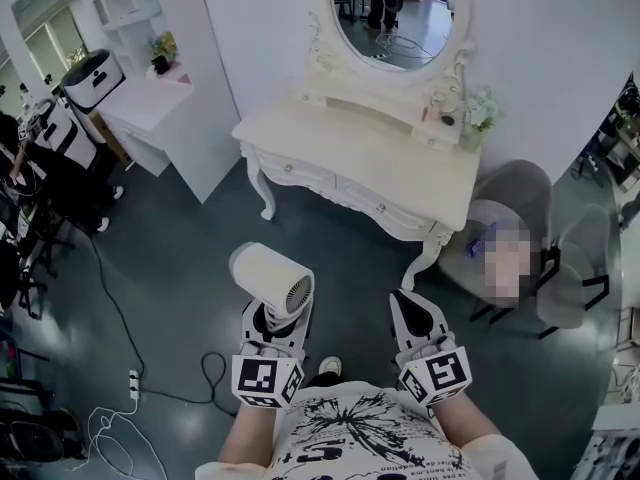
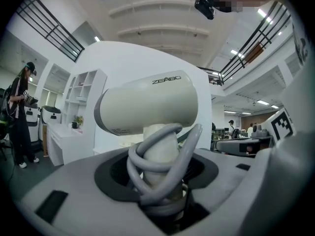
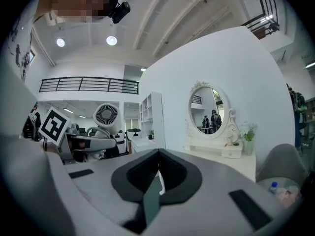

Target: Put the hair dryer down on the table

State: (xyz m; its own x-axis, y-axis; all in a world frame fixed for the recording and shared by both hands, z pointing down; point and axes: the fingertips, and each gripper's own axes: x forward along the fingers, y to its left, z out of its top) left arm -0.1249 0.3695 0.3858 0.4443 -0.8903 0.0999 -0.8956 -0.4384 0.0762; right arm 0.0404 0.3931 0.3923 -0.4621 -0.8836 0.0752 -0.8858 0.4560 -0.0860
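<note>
A cream-white hair dryer (image 1: 270, 278) stands upright in my left gripper (image 1: 272, 320), its rear grille facing me and its barrel pointing away to the left. The jaws are shut on its handle (image 2: 160, 156), which has the grey cord (image 2: 162, 181) wound round it. In the left gripper view the barrel (image 2: 147, 107) fills the middle above my left gripper (image 2: 160, 191). My right gripper (image 1: 410, 303) hangs beside it with jaws shut and nothing held. The right gripper view shows my right gripper (image 3: 157, 168) and the dryer (image 3: 107, 116) off to the left. The white dressing table (image 1: 370, 158) stands ahead, beyond both grippers.
An oval mirror (image 1: 400, 13) rises at the table's back, with a small plant (image 1: 480, 113) at its right end. Grey chairs (image 1: 520, 183) stand to the right, a white shelf unit (image 1: 150, 98) to the left. A power strip (image 1: 133, 380) and cable lie on the dark floor.
</note>
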